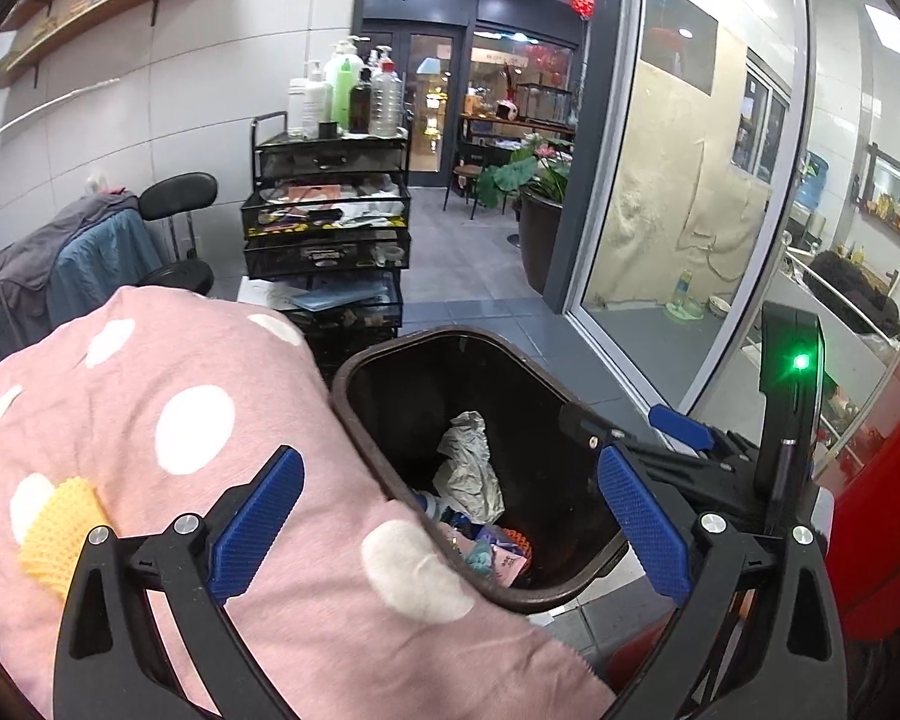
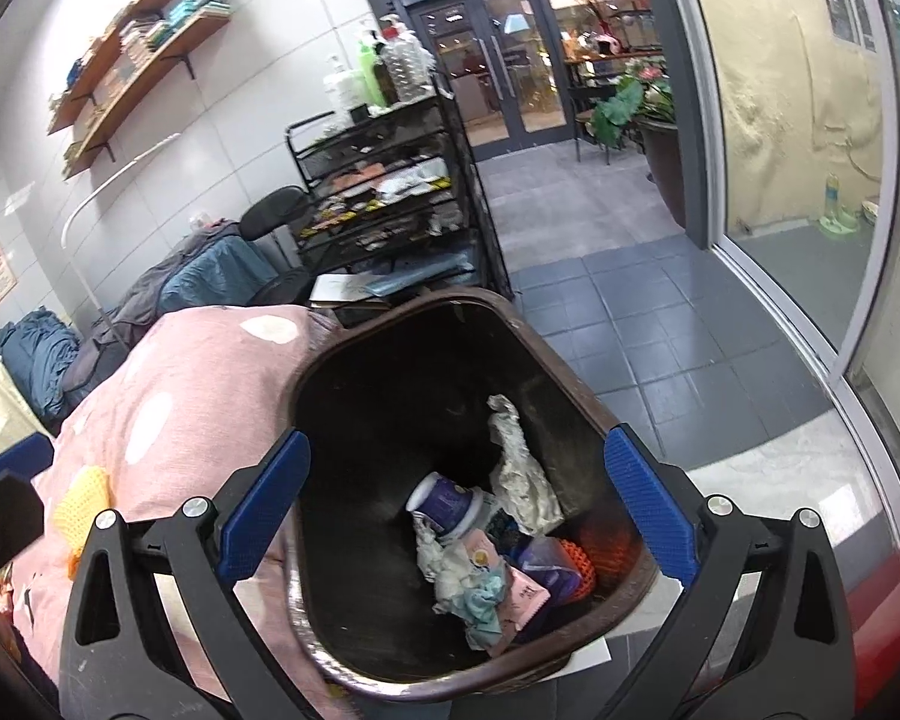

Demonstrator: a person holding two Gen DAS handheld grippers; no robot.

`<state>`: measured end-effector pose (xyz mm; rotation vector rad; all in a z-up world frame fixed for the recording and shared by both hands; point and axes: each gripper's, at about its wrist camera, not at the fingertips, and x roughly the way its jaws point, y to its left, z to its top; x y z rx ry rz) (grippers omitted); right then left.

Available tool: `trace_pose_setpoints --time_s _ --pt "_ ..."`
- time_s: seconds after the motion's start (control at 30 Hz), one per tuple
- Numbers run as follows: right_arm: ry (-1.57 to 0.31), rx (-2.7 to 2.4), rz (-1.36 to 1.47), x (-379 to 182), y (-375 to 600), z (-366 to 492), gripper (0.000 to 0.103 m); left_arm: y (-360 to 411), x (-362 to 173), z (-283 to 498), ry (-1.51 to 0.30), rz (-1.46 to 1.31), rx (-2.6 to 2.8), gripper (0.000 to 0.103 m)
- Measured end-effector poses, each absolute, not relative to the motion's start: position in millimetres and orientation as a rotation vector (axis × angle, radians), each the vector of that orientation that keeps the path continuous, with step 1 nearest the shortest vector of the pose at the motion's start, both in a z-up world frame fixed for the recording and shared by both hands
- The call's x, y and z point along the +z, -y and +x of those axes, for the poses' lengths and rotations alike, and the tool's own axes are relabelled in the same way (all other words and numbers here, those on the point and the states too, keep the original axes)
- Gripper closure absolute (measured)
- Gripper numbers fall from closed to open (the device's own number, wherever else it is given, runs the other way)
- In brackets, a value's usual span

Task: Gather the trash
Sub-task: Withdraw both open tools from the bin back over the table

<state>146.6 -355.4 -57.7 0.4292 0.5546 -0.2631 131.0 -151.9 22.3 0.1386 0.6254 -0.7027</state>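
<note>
A dark brown trash bin (image 1: 354, 378) stands on the floor beside a pink polka-dot blanket (image 1: 150, 420); it also shows in the right wrist view (image 2: 306, 372). Inside lie crumpled paper (image 2: 519, 468), a white-purple cup (image 2: 447, 501), tissues and wrappers. A yellow foam net (image 1: 60, 534) lies on the blanket, left of my left gripper (image 1: 450, 516), which is open and empty above the blanket edge and bin. My right gripper (image 2: 459, 504) is open and empty, straddling the bin's mouth. The right gripper's body (image 1: 678, 438) shows in the left wrist view over the bin's right rim.
A black mesh drawer cart (image 1: 330, 222) with bottles on top stands behind the bin. A chair with clothes (image 1: 90, 252) is at the left. A glass partition (image 1: 690, 180) runs along the right. A potted plant (image 1: 540, 204) stands by the doorway. Grey tiled floor (image 2: 630, 312) lies beyond the bin.
</note>
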Motion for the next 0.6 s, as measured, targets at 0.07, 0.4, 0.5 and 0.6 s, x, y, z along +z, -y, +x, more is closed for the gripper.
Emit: trace_pose_setpoints --time_s 0.07,0.4,0.5,0.6 --pt "-0.546 -0.238 0.411 -52.3 348.1 148.3 0.006 140.1 23.1 131.4 -0.62 0.125 -0.683 0.006" --pt "-0.529 -0.057 0.319 -28.6 291.8 164.5 0.006 71.1 17.4 134.3 -0.614 0.079 -0.515 0.006" --pt "-0.534 0.019 0.285 -22.3 268.6 171.0 0.006 46.5 14.0 138.3 -0.617 0.064 -0.445 0.006" --pt "-0.549 0.113 0.264 -18.6 242.7 179.3 0.006 19.8 9.3 142.1 -0.645 0.039 -0.406 0.006"
